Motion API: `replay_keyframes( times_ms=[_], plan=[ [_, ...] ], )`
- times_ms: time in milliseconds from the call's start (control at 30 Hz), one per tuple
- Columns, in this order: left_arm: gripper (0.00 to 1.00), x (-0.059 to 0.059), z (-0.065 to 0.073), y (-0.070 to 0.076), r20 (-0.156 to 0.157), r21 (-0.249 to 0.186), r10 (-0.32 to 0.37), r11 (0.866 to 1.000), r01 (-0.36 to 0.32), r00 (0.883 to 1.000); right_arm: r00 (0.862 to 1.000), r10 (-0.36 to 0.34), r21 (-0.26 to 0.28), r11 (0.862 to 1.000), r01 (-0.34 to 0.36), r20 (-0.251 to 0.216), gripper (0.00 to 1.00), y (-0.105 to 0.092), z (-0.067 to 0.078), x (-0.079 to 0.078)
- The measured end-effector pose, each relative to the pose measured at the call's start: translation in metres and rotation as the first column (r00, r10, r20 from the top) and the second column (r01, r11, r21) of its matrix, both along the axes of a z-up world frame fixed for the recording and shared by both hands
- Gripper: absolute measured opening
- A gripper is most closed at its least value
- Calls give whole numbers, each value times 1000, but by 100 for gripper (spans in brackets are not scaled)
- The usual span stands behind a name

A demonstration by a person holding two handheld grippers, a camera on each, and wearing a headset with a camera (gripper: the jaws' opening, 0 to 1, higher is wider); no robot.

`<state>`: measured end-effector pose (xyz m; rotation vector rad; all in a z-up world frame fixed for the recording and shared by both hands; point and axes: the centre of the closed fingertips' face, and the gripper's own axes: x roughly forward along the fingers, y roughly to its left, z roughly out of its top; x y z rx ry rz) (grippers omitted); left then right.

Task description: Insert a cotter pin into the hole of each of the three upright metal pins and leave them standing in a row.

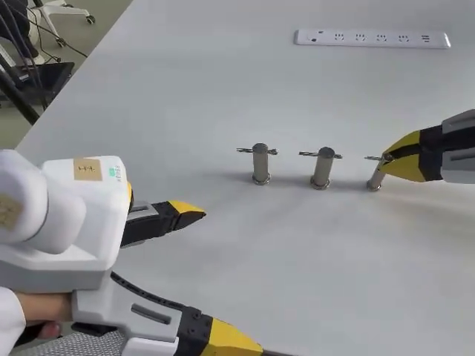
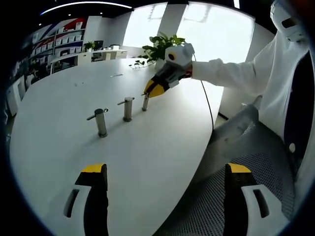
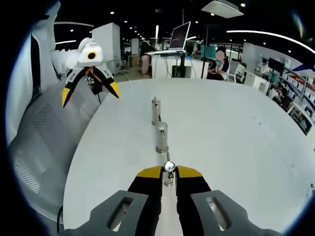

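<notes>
The left gripper [image 2: 165, 172] hovers nearest, jaws wide apart. Nearer than the power strip [image 1: 371, 38], three metal pins [image 1: 321, 167] stand upright in a row on the white office table [image 1: 223, 96]. Their cotter pins [image 1: 256, 151] lie horizontal along the row, and the right gripper [image 1: 386, 159] is clamped on the end cotter pin [image 1: 373, 158].

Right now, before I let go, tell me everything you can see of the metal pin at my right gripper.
The right-hand pin is a short, shiny metal cylinder with a wider foot on the white table, last in the row of three. It leans slightly toward the right gripper, whose yellow tips are shut at its top, apparently on the cotter pin whose thin end pokes out the other side.
</notes>
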<state>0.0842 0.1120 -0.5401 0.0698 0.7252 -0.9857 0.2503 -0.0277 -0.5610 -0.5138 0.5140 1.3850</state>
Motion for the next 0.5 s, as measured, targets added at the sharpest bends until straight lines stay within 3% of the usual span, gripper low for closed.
replay_keyframes(
  times_ms=[133,500],
  plan=[
    [99,0,0,0,-2,2,3,1000,-3,1000,1000,-1,37,999,2,-25,4,-1,3,-1],
    [99,-1,2,-3,-8,-7,-3,1000,3,1000,999,-38,76,996,41,-35,6,-4,5,1]
  ],
)
